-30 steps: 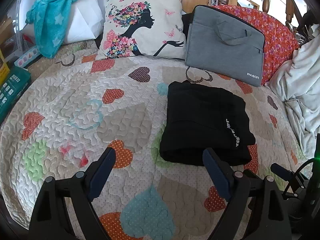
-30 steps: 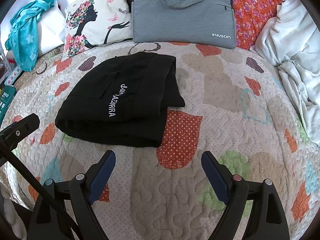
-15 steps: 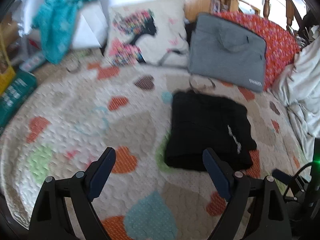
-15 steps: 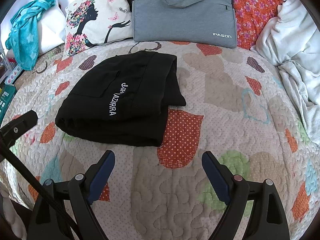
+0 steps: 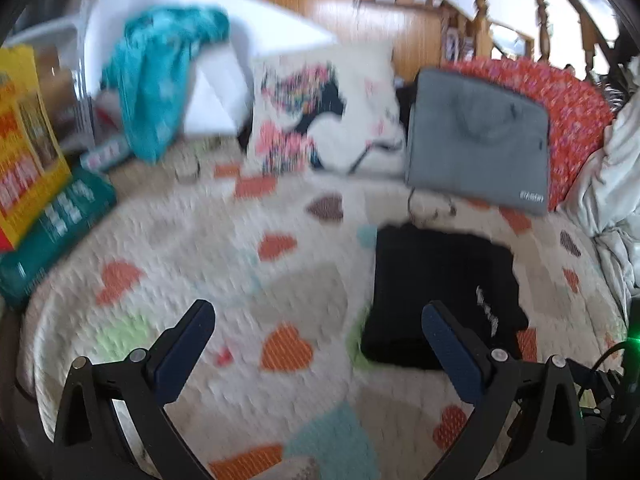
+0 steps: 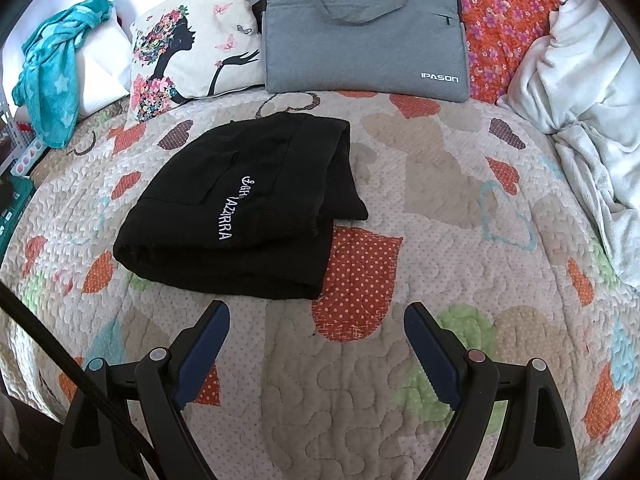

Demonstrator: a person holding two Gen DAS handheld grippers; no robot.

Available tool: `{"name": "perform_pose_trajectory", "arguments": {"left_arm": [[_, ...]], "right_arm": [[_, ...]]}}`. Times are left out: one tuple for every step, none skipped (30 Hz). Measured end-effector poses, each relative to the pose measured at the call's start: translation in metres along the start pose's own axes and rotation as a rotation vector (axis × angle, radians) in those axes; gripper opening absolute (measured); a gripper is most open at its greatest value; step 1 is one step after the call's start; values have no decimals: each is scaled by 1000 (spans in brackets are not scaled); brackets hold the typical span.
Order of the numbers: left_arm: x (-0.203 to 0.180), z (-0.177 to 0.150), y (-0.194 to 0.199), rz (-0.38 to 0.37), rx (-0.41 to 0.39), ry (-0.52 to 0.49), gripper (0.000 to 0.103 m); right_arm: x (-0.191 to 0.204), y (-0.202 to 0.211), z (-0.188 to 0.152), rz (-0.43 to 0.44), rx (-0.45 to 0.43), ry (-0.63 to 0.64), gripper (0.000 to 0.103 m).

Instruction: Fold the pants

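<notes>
Folding looks finished, judging by the black pants (image 6: 244, 204) lying as a compact bundle mid-quilt (image 6: 440, 208), toward its headboard edge; left gripper (image 5: 316, 340) just opened wider, right gripper (image 6: 316, 340) spread, both empty; next, probably only withdrawal.

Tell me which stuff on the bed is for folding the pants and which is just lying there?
For the job:
- pants, black, already folded on the quilt
- left gripper, open, holding nothing
- right gripper, open, holding nothing

Just lying about:
- grey bag
- pillow with a lady's silhouette
- teal cloth
- white blanket
</notes>
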State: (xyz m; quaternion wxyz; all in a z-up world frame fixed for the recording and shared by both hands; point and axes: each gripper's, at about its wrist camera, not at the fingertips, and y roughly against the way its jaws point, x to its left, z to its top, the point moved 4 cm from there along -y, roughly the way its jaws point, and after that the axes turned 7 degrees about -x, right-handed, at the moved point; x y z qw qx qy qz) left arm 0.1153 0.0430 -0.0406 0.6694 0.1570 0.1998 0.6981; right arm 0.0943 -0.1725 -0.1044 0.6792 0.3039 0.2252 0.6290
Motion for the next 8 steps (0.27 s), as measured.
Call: {"name": "perform_pose_trajectory", "arguments": {"left_arm": [[0, -3, -4, 3, 19, 2, 103], [-1, -6, -7, 5, 39, -2, 103], [-3, -9, -10, 3, 52, -7, 103], [-4, -11, -10, 3, 61, -12, 103], [-6, -14, -12, 6, 74, -22, 103], [-8, -17, -12, 6, 88, -31, 103], [-9, -20, -14, -4, 104, -32, 103], [-10, -23, -16, -22, 125, -23, 103]], "right_arm": [[1, 0, 0, 3, 2, 2, 92], [2, -1, 0, 6, 4, 5, 92], [4, -1, -1, 9, 5, 8, 93], [6, -1, -2, 14, 7, 14, 93], [8, -1, -3, 18, 10, 21, 93], [9, -2, -4, 20, 13, 27, 93], [11, -2, -5, 23, 14, 31, 93], [12, -2, -5, 27, 16, 34, 93]]}}
